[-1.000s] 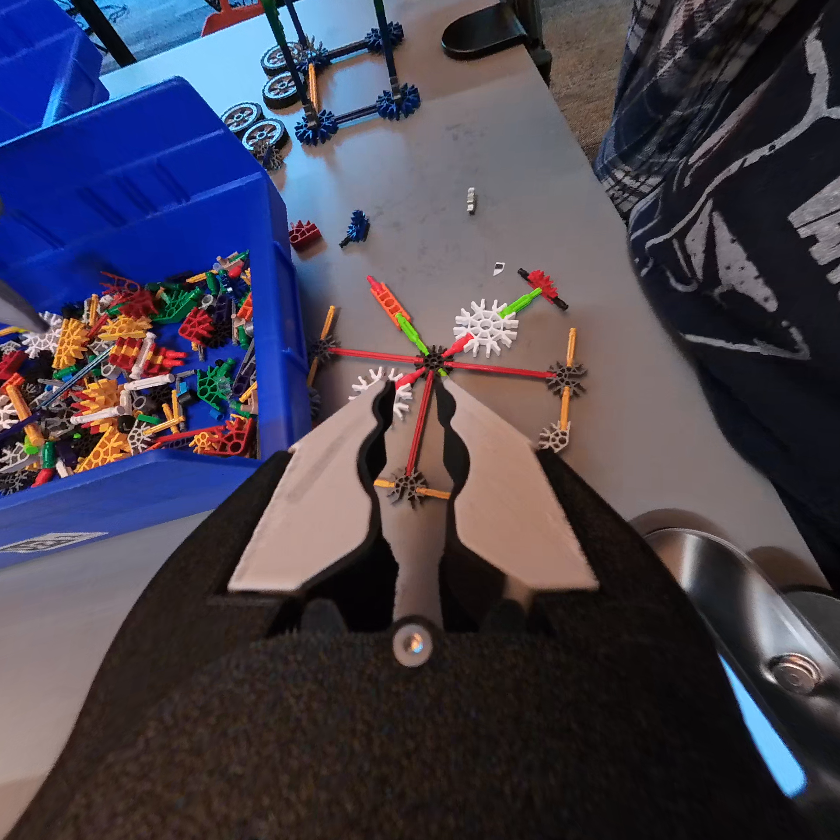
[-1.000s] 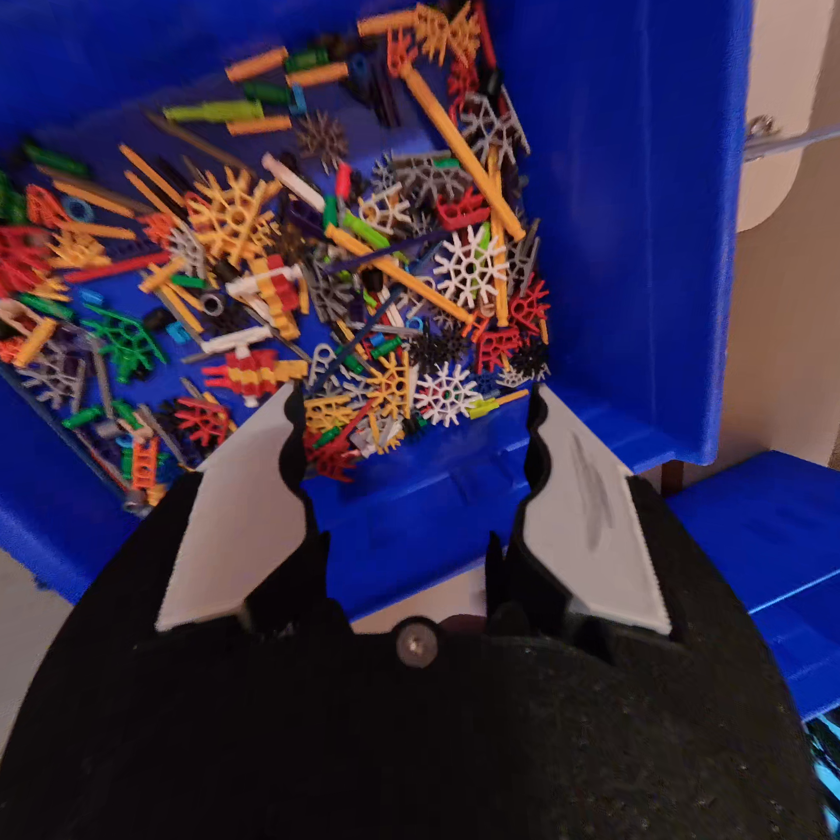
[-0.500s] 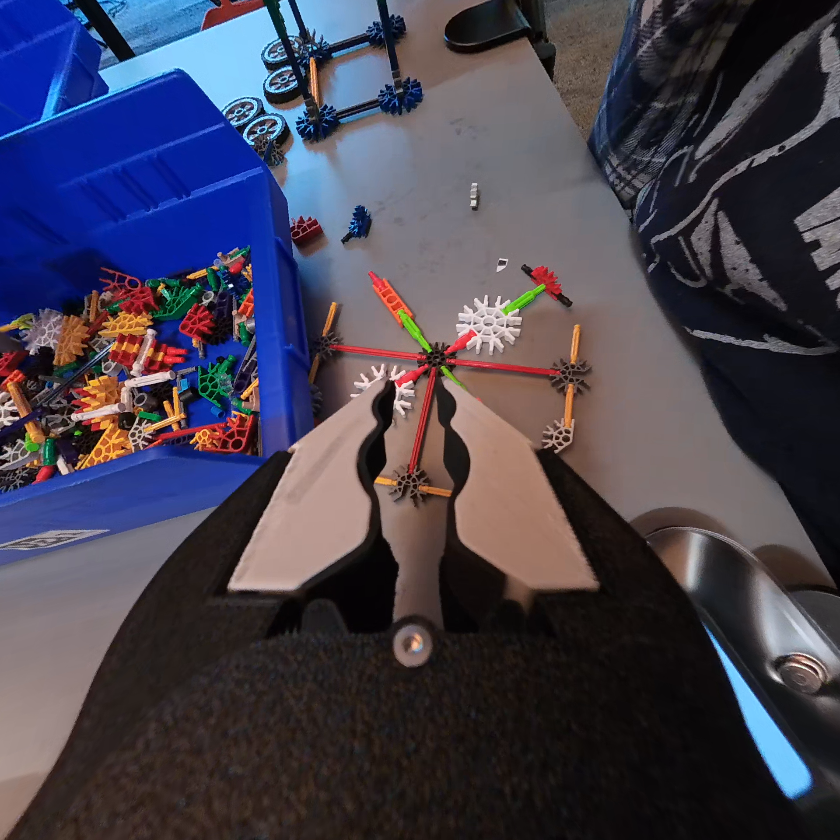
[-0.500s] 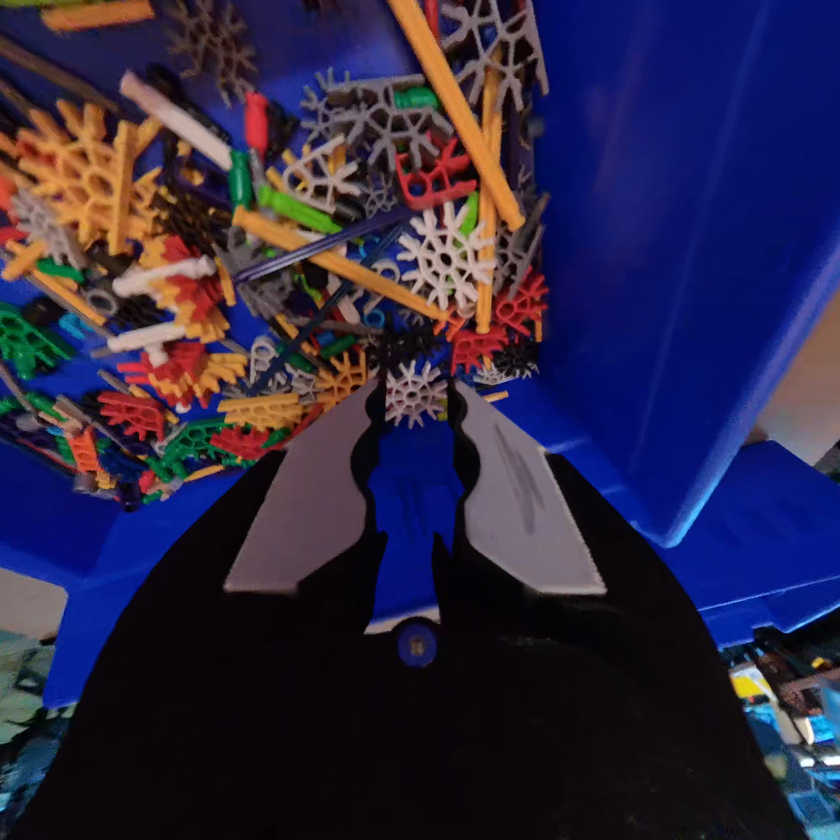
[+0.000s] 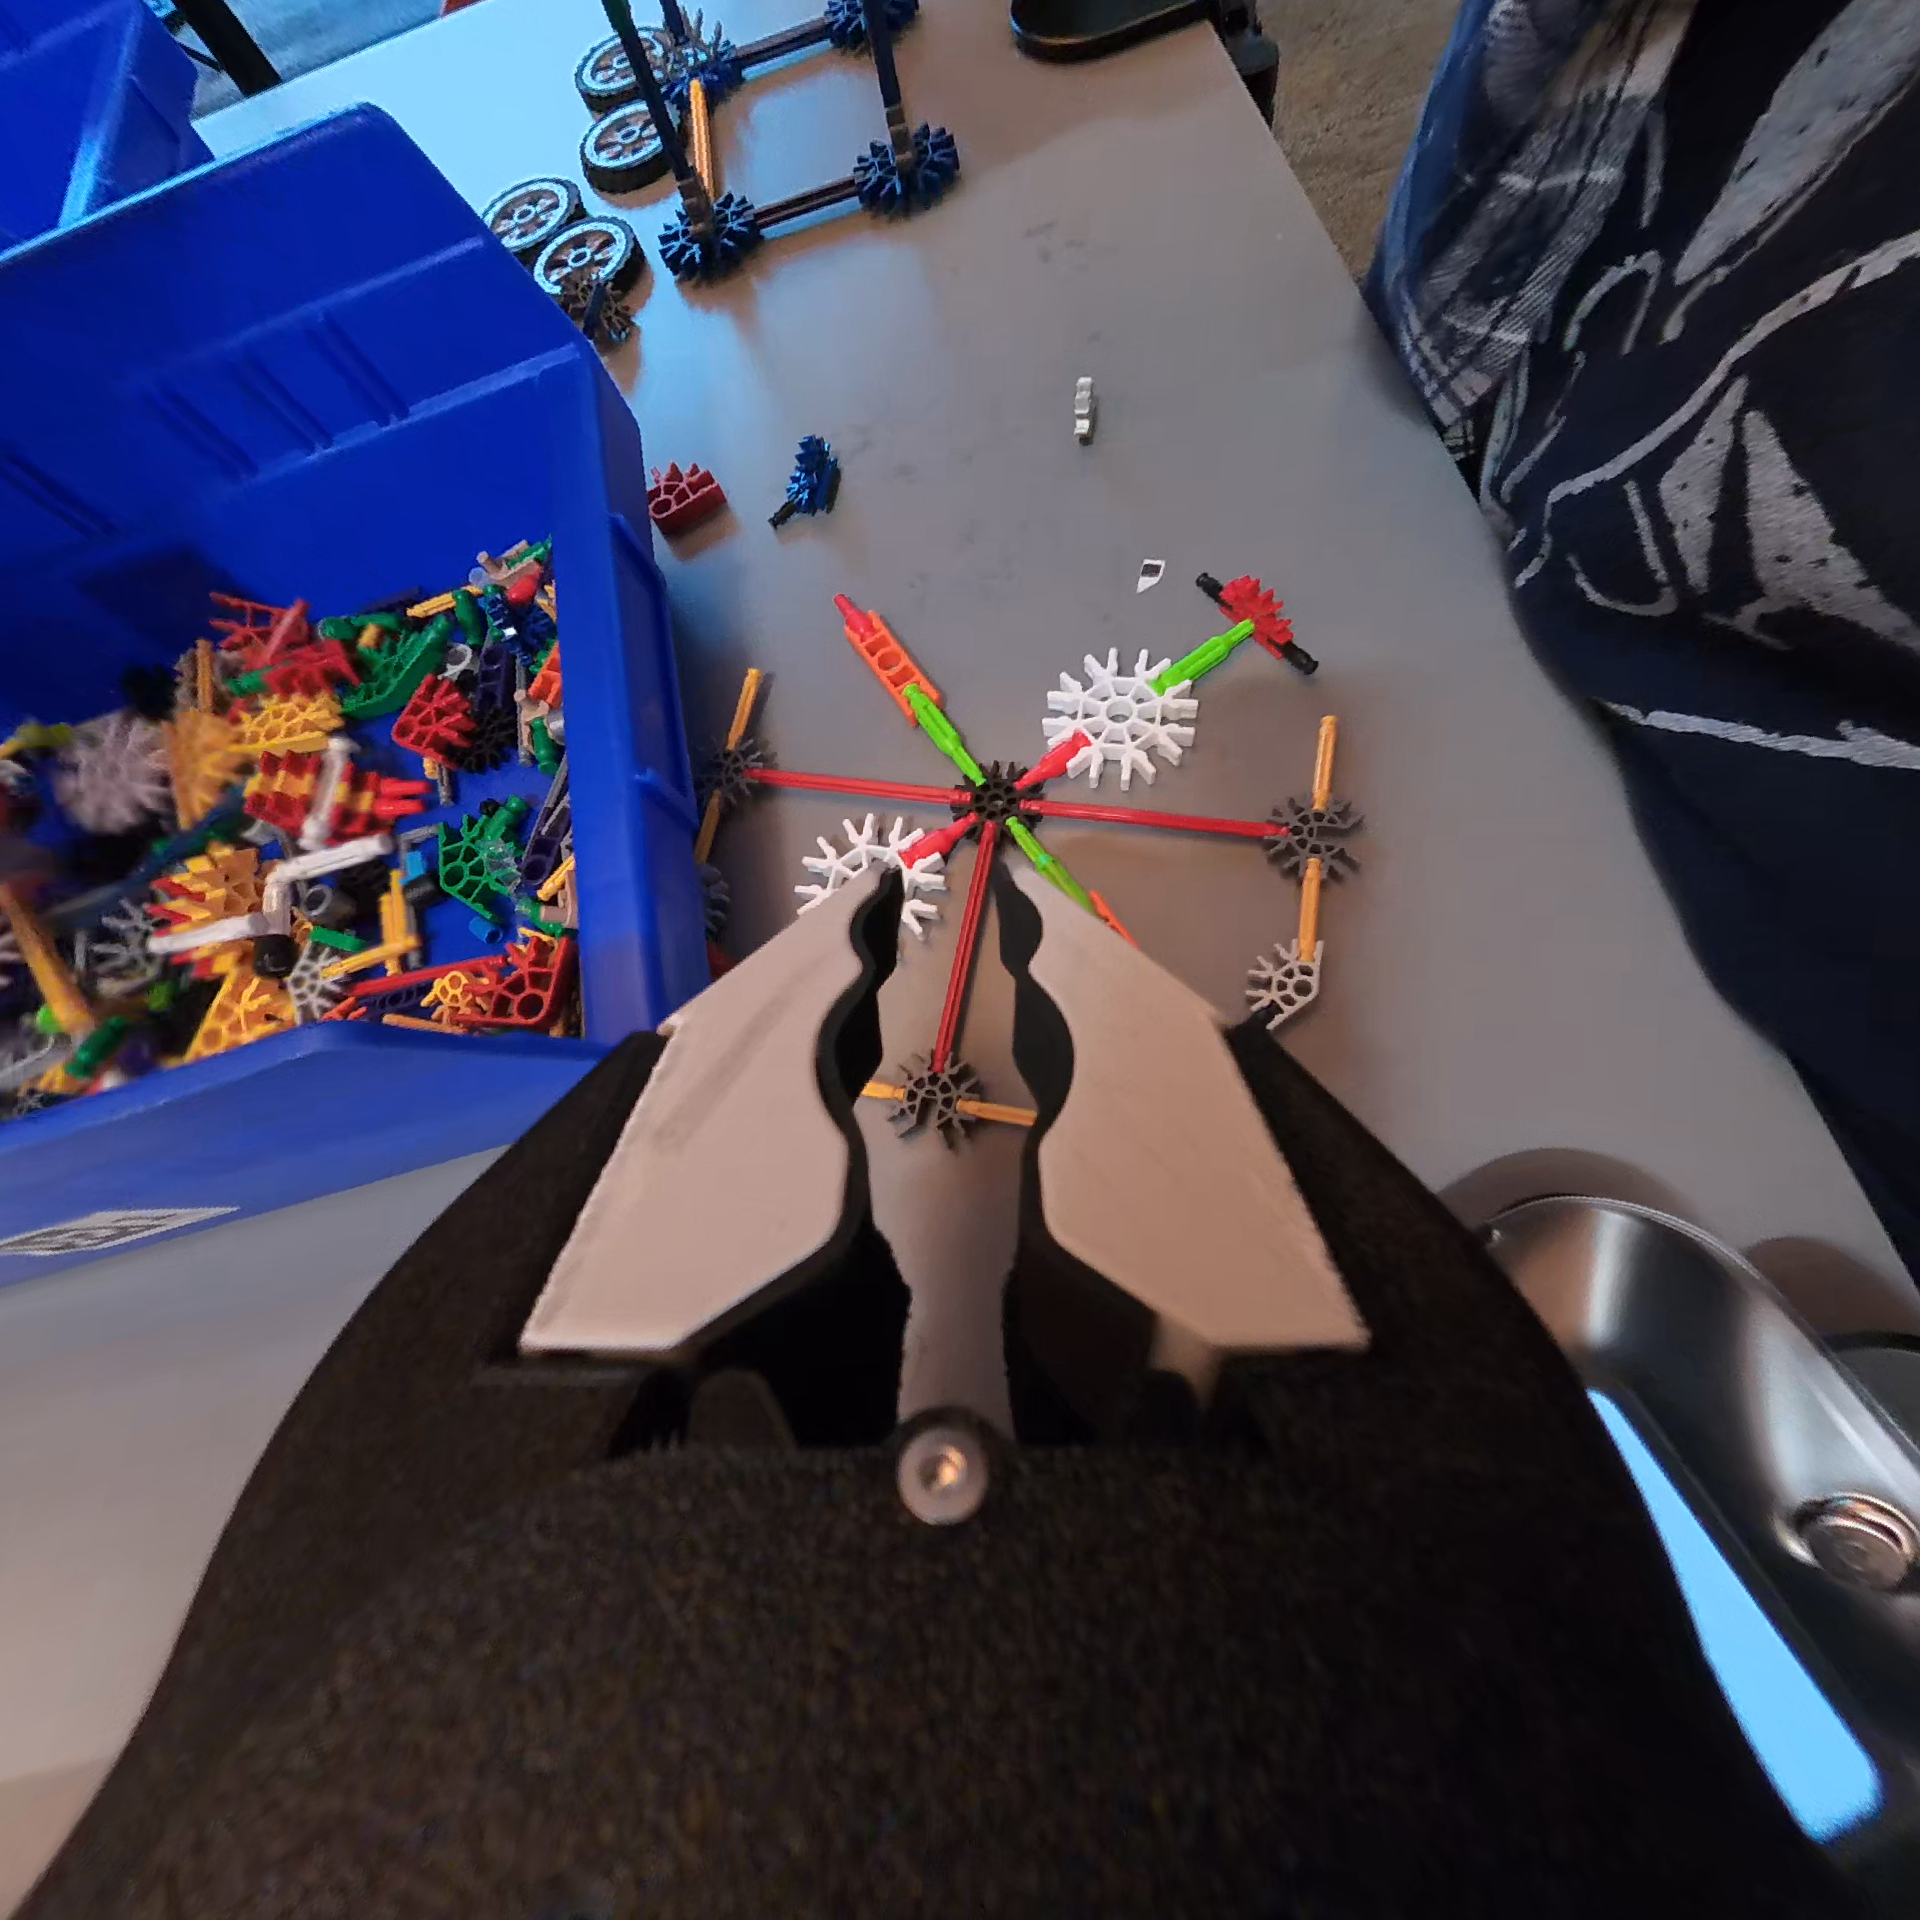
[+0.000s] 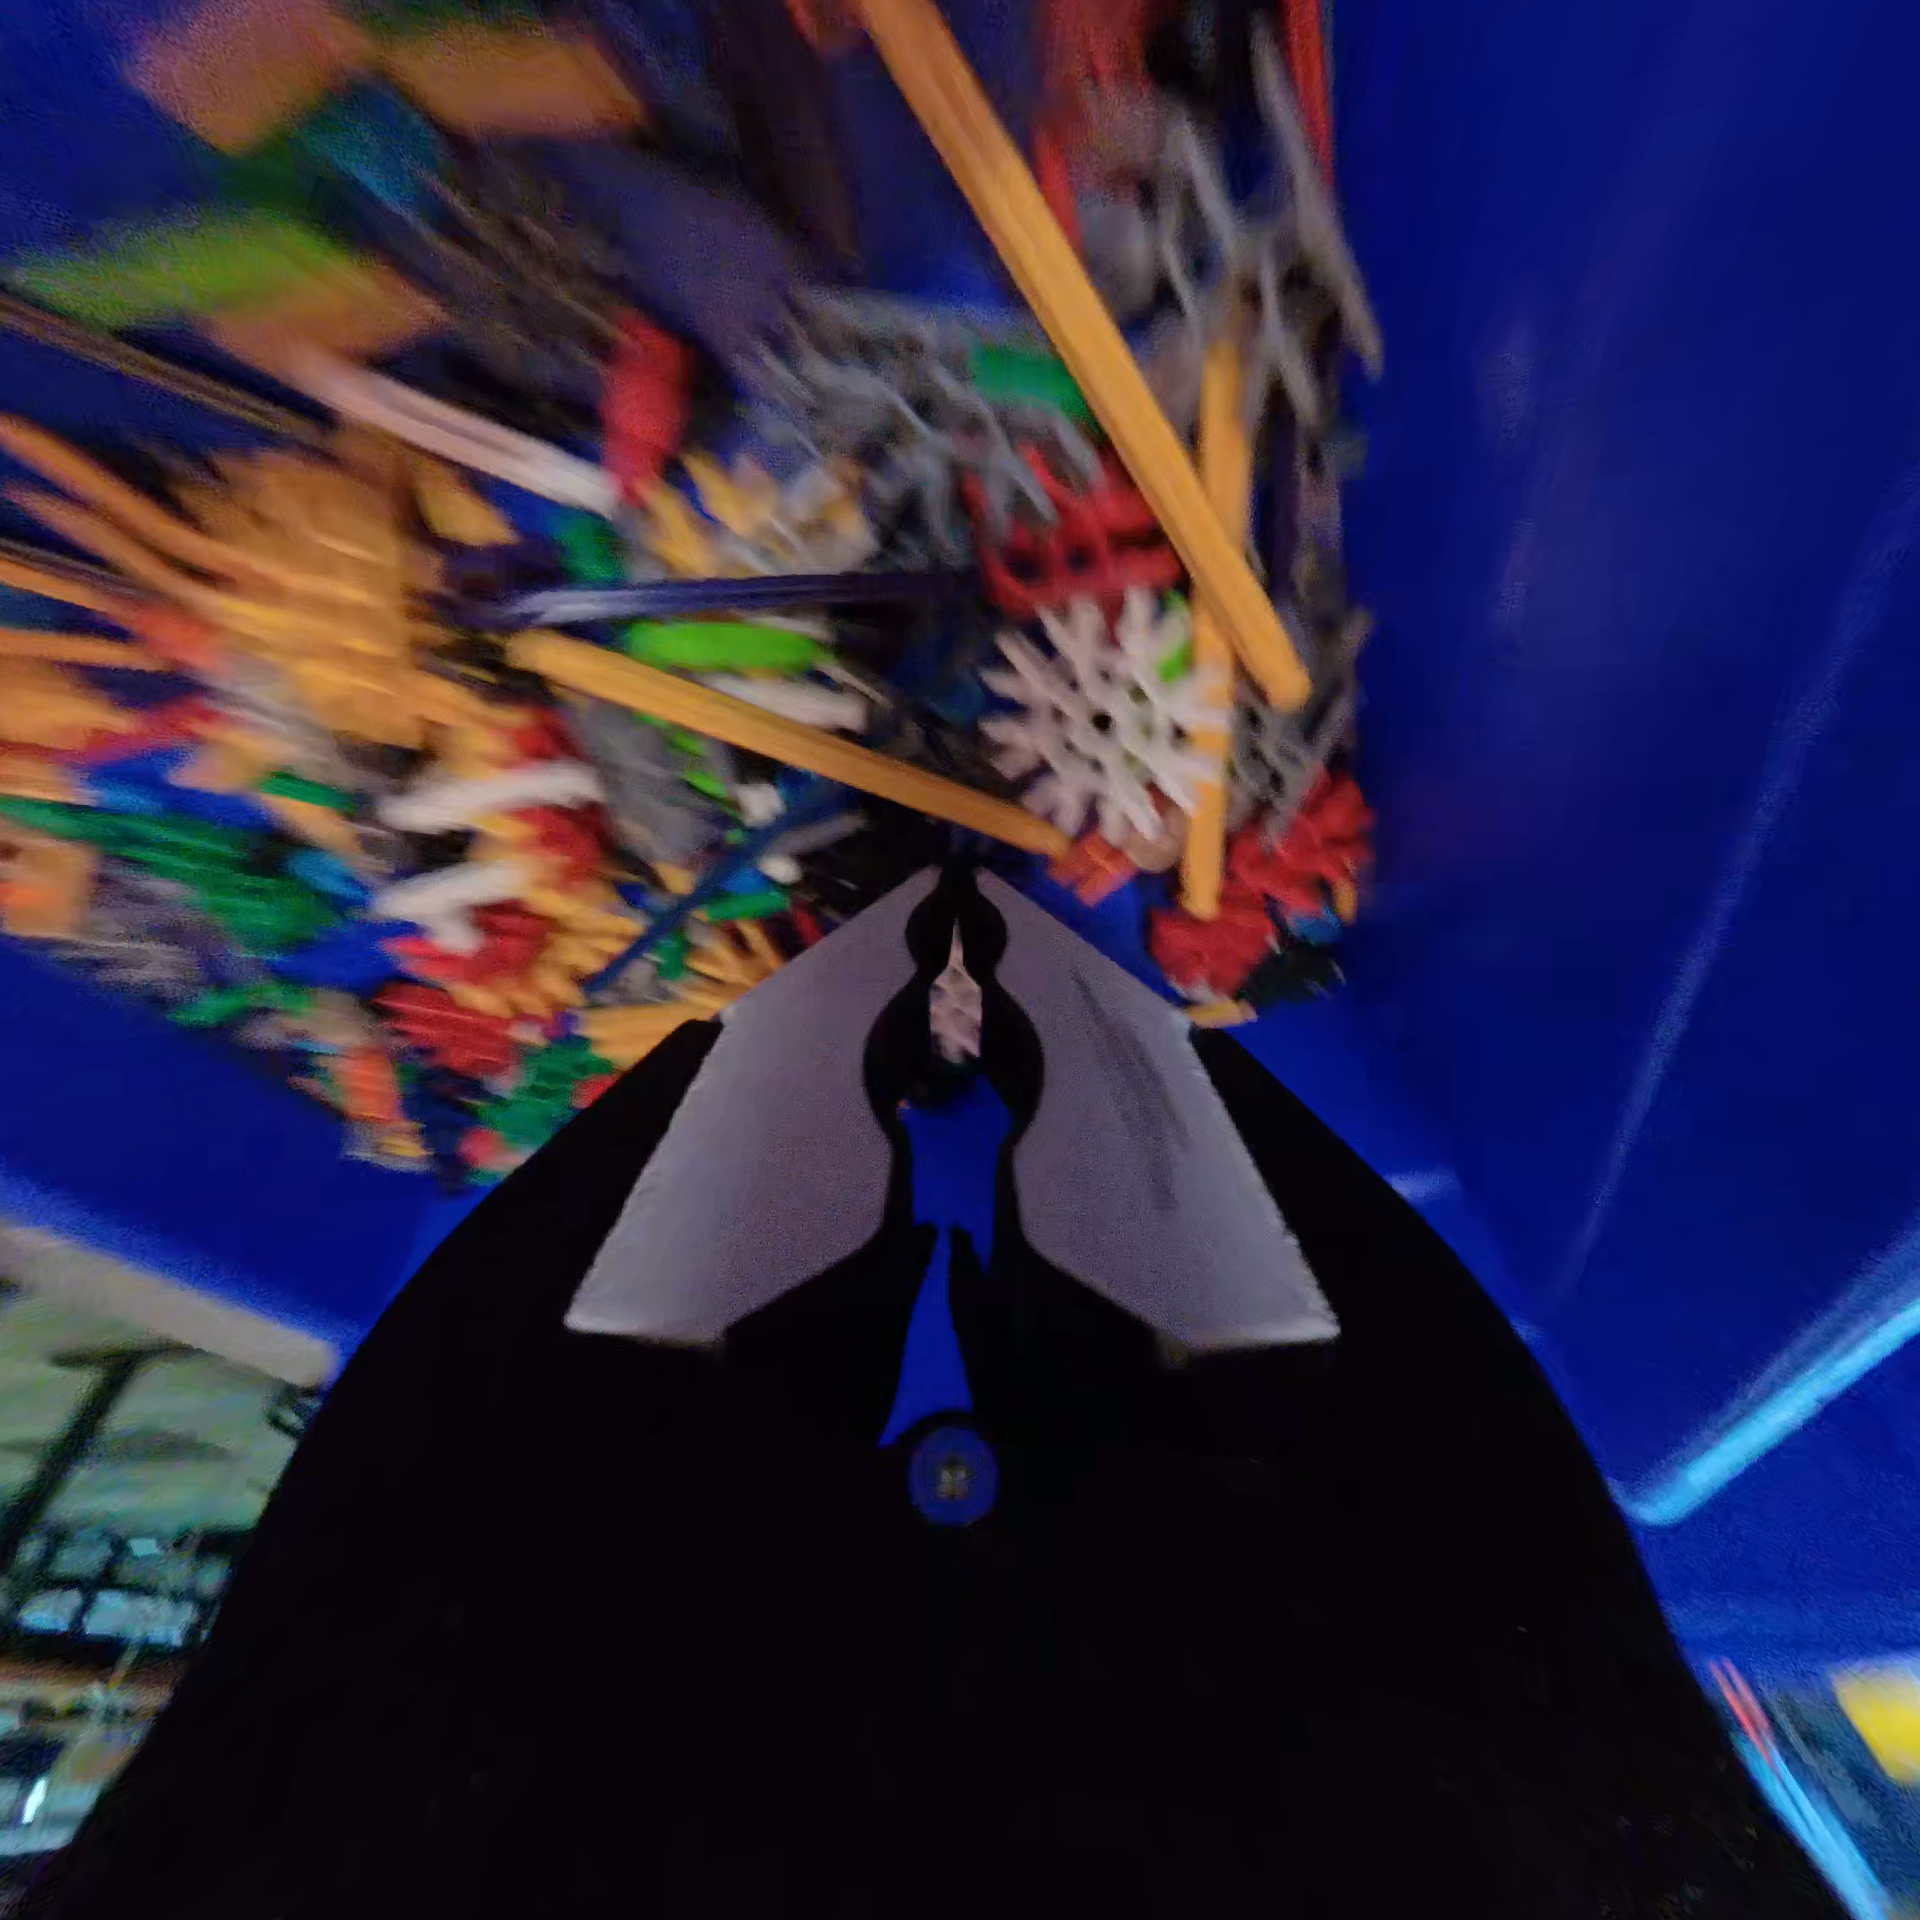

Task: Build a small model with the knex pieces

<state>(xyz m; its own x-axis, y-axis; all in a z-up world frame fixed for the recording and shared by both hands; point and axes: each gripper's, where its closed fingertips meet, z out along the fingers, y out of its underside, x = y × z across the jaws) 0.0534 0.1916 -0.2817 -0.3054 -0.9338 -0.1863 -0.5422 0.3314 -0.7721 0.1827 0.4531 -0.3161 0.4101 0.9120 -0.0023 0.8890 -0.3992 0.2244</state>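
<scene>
Left gripper [image 5: 943,883]: hovering low over the grey table [image 5: 1039,312], its jaws standing a little apart on either side of the red rod [image 5: 964,940] of the flat spoked toy frame [image 5: 995,800], gripping nothing.
Right gripper [image 6: 956,894]: reaching inside the blue bin [image 6: 1610,520], jaws pressed together on a small white snowflake connector [image 6: 956,1003], likely lifting it from the pile of loose pieces [image 6: 727,623].
Surroundings: a wheeled build [image 5: 727,125] is sitting at the table's far end; a person in dark printed clothing [image 5: 1714,416] is standing alongside.
Writing: the bin's label is too slanted for reading.
</scene>
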